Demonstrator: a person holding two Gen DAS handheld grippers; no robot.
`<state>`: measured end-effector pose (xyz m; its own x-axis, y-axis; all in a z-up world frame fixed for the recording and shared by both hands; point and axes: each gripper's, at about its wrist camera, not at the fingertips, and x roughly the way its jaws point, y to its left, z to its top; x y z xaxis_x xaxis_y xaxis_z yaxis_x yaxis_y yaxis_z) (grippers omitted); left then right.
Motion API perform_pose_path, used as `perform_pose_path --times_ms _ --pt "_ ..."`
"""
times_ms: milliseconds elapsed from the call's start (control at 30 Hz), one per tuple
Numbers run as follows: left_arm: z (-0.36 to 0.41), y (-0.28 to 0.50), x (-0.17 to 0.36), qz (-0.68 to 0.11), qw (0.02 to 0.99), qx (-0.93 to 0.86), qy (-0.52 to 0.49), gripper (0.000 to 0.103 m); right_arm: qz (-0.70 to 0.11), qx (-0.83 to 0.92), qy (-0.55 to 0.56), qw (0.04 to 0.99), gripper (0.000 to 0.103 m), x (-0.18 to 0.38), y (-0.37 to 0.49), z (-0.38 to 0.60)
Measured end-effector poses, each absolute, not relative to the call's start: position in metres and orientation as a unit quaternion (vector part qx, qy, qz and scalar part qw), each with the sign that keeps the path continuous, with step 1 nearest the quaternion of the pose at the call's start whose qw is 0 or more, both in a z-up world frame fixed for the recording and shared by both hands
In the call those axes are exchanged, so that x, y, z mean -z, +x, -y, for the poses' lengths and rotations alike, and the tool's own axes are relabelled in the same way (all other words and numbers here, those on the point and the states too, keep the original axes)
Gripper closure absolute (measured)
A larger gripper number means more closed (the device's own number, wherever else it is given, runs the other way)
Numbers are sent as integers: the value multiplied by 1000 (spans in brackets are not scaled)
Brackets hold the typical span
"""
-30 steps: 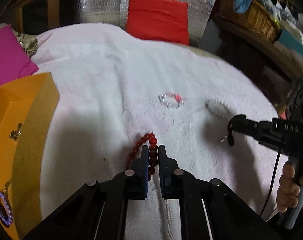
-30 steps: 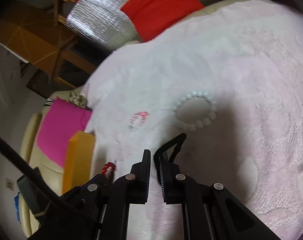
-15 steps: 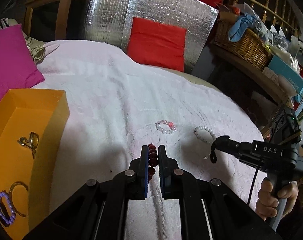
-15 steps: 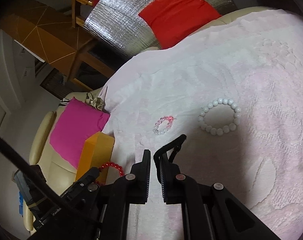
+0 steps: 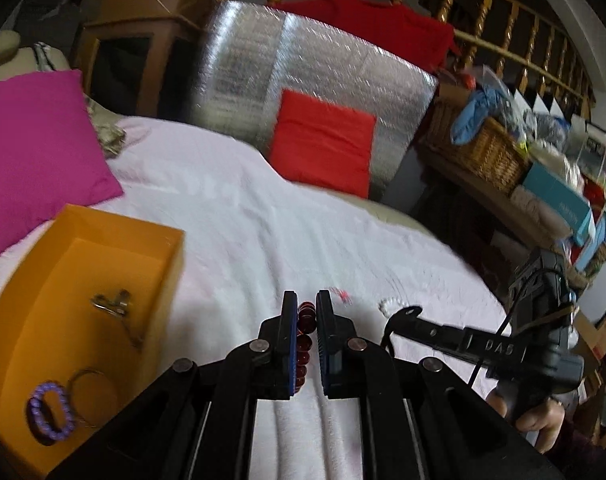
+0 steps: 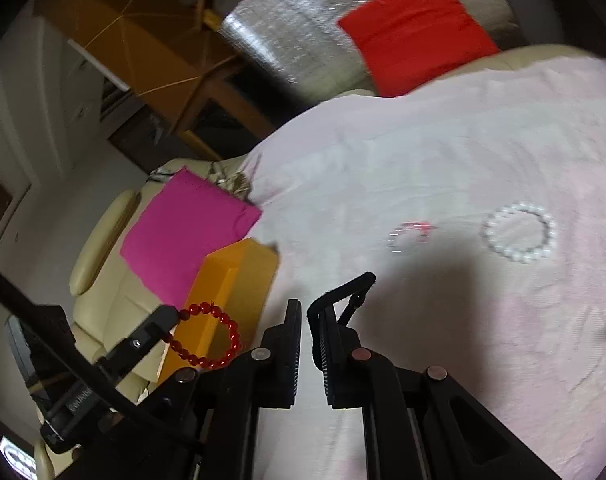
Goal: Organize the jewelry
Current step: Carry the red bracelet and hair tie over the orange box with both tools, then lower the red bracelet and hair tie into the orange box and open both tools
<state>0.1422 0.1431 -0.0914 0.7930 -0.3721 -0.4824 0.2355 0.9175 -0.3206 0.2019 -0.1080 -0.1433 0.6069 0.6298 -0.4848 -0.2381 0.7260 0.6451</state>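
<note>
My left gripper [image 5: 306, 300] is shut on a red bead bracelet [image 5: 306, 322], which hangs from it in the air in the right wrist view [image 6: 211, 334], just right of the orange box [image 5: 35, 320]. The box holds a purple bead bracelet [image 5: 49, 410], a thin ring bangle [image 5: 87, 386] and a metal piece [image 5: 113, 304]. My right gripper [image 6: 305, 306] is nearly shut and empty, above the white cloth [image 6: 443, 160]. A white pearl bracelet [image 6: 521, 234] and a small clear bracelet with a pink bead [image 6: 411, 234] lie on the cloth ahead of it.
A magenta cushion [image 5: 31, 152] lies left of the box. A red cushion [image 5: 323, 144] leans on a silver foil panel [image 5: 303, 76] at the back. A wicker basket [image 5: 483, 148] and boxes crowd the shelf on the right.
My left gripper has lifted the red bracelet off the cloth and carried it left toward the orange box. The right gripper has drawn back a little from the white bracelet.
</note>
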Motion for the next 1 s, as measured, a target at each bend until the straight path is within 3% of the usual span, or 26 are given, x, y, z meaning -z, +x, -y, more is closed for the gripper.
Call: perform_pose_path --times_ms 300,700,733,767,800,833,867,900,1000 --pt "-231 126 85 -258 952 47 -158 93 -367 -319 197 851 93 108 220 -9" --pt "-320 159 147 -350 909 -115 -193 93 -407 -312 133 848 90 118 299 -156" --pt "-324 161 149 -351 907 -123 -197 93 -410 -307 140 848 87 121 304 -159" --pt "-324 161 149 -350 906 -127 -199 92 -413 -300 155 846 78 126 312 -162" --pt "-323 162 150 -351 906 -130 -196 84 -416 -293 164 845 70 128 317 -163" --pt "-320 164 150 -352 907 -129 -191 70 -421 -290 174 842 50 130 320 -162" --pt "-315 167 148 -352 909 -129 -184 63 -419 -295 183 839 35 130 320 -159" --pt "-309 167 146 -347 913 -130 -173 55 -412 -299 187 840 34 129 320 -156" --pt "-290 165 138 -334 922 -127 -149 55 -386 -293 176 857 34 121 311 -135"
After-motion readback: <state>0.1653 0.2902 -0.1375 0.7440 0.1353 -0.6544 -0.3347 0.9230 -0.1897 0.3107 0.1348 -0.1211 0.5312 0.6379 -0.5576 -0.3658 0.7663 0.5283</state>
